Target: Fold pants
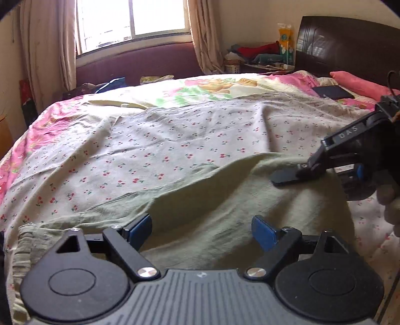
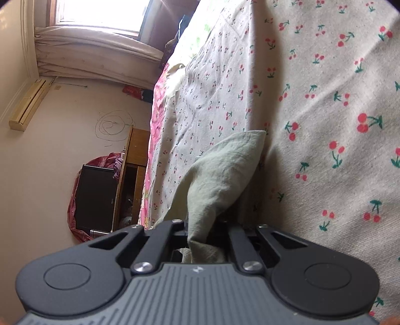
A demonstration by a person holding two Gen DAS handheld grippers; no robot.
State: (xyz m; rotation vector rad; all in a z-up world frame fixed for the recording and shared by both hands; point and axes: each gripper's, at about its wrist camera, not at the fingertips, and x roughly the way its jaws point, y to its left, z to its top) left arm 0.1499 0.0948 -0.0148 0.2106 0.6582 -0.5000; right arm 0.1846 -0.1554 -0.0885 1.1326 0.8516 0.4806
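Note:
Pale green pants (image 1: 225,200) lie spread on the cherry-print sheet (image 1: 175,140) of a bed. My left gripper (image 1: 201,232) hovers just above the near part of the pants, its blue-padded jaws wide apart and empty. My right gripper (image 1: 287,177) reaches in from the right with its fingers together on the pants' right part. In the right wrist view, rolled sideways, the right gripper (image 2: 203,232) is shut on a bunched fold of the green pants (image 2: 220,175), lifted off the sheet (image 2: 325,100).
A pink pillow (image 1: 355,85) and a dark flat object (image 1: 332,92) lie near the dark headboard (image 1: 350,47). A window with curtains (image 1: 130,22) is behind the bed. A black screen (image 2: 96,197) and wooden desk (image 2: 135,175) stand beside the bed.

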